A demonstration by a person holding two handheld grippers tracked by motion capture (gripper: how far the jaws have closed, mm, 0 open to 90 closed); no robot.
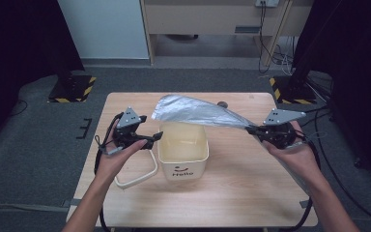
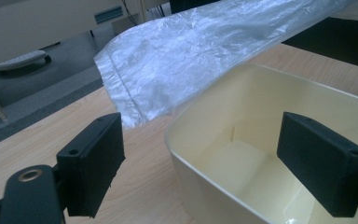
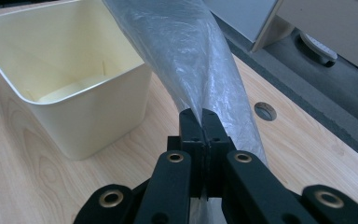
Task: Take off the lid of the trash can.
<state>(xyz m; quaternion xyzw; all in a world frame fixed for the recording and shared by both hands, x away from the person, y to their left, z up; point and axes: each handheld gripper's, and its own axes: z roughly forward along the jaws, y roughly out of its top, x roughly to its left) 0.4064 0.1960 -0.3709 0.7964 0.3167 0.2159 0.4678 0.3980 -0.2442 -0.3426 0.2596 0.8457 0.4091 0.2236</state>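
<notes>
A cream square bin (image 1: 183,151) (image 2: 242,154) (image 3: 70,88) with "Hello" printed on its front stands in the middle of the wooden table (image 1: 232,193). A clear grey plastic bag (image 1: 198,112) (image 2: 191,51) (image 3: 191,60) hangs stretched in the air above the bin's back edge. My right gripper (image 1: 252,129) (image 3: 204,122) is shut on the bag's right end, to the right of the bin. My left gripper (image 1: 155,138) (image 2: 214,163) stands open at the bin's left rim, nothing between its fingers; the bag's loose left end hangs just beyond it.
A cream lid ring (image 1: 136,174) lies on the table left of the bin, under my left hand. A round cable hole (image 3: 265,110) sits in the table near its far edge. Stand bases with yellow-black tape (image 1: 72,89) are on the floor behind.
</notes>
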